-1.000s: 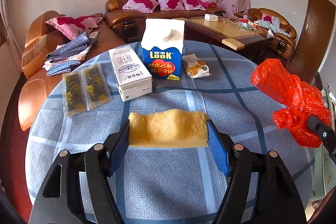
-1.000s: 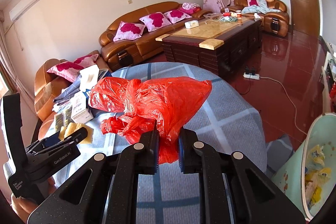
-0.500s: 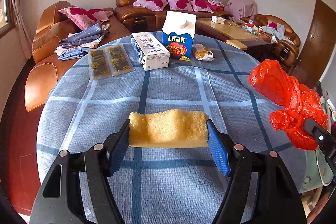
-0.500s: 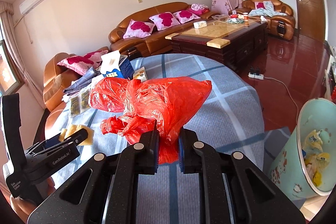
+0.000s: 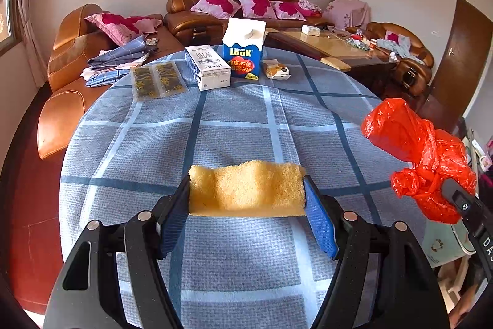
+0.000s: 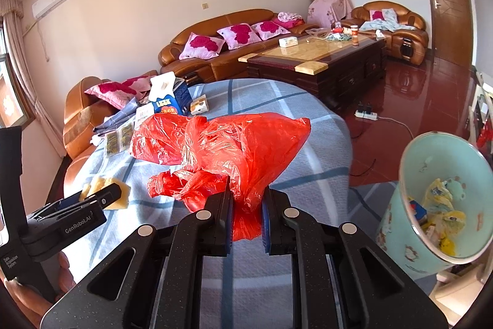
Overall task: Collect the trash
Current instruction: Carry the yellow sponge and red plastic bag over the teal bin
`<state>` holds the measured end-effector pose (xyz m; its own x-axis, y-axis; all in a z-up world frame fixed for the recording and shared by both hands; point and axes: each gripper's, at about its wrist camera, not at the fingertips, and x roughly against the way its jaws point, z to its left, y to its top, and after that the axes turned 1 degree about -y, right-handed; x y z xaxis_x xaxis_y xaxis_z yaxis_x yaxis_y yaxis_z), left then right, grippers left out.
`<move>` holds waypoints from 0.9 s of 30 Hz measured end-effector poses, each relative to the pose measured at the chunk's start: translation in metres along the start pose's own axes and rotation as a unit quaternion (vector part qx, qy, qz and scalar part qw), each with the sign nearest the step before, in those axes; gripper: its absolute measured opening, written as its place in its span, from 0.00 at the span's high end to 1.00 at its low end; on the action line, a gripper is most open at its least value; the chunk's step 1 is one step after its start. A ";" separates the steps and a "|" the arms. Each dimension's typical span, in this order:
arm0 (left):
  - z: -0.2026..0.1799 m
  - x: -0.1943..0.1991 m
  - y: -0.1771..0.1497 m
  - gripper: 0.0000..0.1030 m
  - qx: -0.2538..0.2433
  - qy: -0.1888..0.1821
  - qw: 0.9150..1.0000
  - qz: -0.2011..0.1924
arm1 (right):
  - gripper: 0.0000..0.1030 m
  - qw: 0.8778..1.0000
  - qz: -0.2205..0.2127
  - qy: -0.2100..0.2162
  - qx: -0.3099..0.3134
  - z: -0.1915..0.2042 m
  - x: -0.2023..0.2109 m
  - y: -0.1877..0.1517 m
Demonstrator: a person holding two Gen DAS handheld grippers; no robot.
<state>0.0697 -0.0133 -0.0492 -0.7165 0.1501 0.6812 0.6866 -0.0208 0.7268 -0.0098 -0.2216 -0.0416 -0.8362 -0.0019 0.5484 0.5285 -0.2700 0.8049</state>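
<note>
**Both grippers loaded above the round counter, trash bin at the right**

The left gripper (image 5: 246, 205) is clamped on a yellow sponge (image 5: 246, 188); its blue pads press on the two short ends of the sponge, which is held above the near part of the counter (image 5: 234, 125). The counter is round and covered with a blue checked cloth.

The right gripper (image 6: 245, 215) has its jaws together on the lower part of a crumpled red plastic bag (image 6: 225, 144). The rest of the bag stands out in front of the gripper, over the right side of the counter. In the left wrist view the same bag (image 5: 422, 153) is seen near the right edge of the counter, with the black tip of the right gripper under it. In the right wrist view the left gripper (image 6: 101, 196) with its sponge (image 6: 106, 193) is at the left, and fingers of a hand (image 6: 18, 292) hold its handle.

A pale green trash bin (image 6: 397, 224) is beside the counter, at the right, lower than the bag. Yellow and white trash lies inside it.

At the far edge of the counter several things are near each other: two flat clear packets (image 5: 157, 79) with dark contents, a white box (image 5: 208, 67), an upright blue and white carton (image 5: 245, 48) and a small snack packet (image 5: 275, 70).

Behind the counter there are brown leather sofas (image 5: 228, 5) with pink cushions, and a long coffee table (image 6: 317, 60).
</note>
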 end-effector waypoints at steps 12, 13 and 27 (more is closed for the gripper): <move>-0.060 0.015 -0.019 0.33 -0.031 -0.036 0.999 0.004 | 0.86 0.998 -0.020 -0.058 -0.003 -0.058 0.042 -0.010; -0.063 0.015 -0.020 0.33 -0.035 -0.038 0.999 0.005 | 0.86 0.998 -0.022 -0.063 -0.002 -0.063 0.045 -0.009; -0.145 0.027 -0.027 0.33 -0.106 -0.079 0.991 -0.001 | 0.86 0.992 -0.032 -0.118 -0.022 -0.128 0.080 -0.021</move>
<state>0.0142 -0.1518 -0.0373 -0.6782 0.3027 0.6697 0.6316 -0.2259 0.7417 -0.1070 -0.3397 -0.0438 -0.8081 0.2403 0.5378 0.4633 -0.3046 0.8322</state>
